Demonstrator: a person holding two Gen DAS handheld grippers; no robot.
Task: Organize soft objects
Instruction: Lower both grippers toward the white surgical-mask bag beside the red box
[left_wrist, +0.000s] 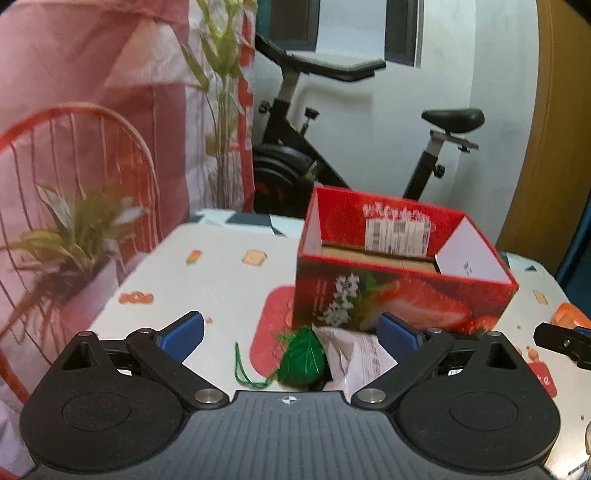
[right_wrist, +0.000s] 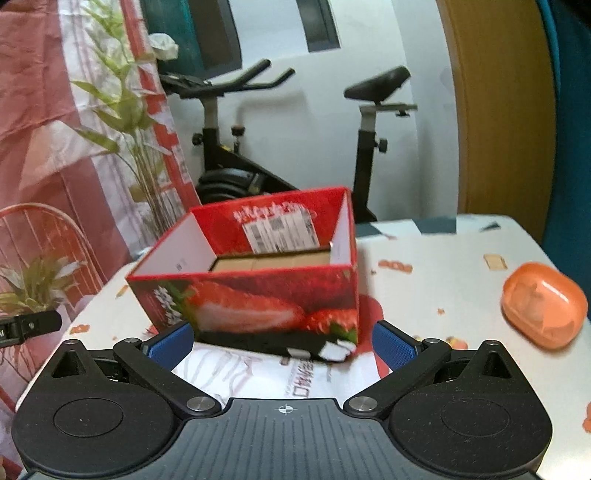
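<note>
A red strawberry-print box (left_wrist: 402, 273) stands open on the table; it also shows in the right wrist view (right_wrist: 258, 280). In front of it lie a green zongzi-shaped soft toy (left_wrist: 304, 360) with a green cord and a crumpled white packet (left_wrist: 354, 354). My left gripper (left_wrist: 291, 332) is open, its blue pads either side of the toy and packet. My right gripper (right_wrist: 282, 341) is open just before the box, above a white printed packet (right_wrist: 280, 373). A black item (right_wrist: 273, 341) lies under the box's front edge. An orange soft case (right_wrist: 543, 304) lies at the right.
The table (left_wrist: 221, 280) has a white cloth with food prints and a red mat (left_wrist: 271, 325). A potted plant (left_wrist: 77, 236) and a red wire chair (left_wrist: 66, 155) stand at the left. An exercise bike (left_wrist: 332, 147) stands behind the table.
</note>
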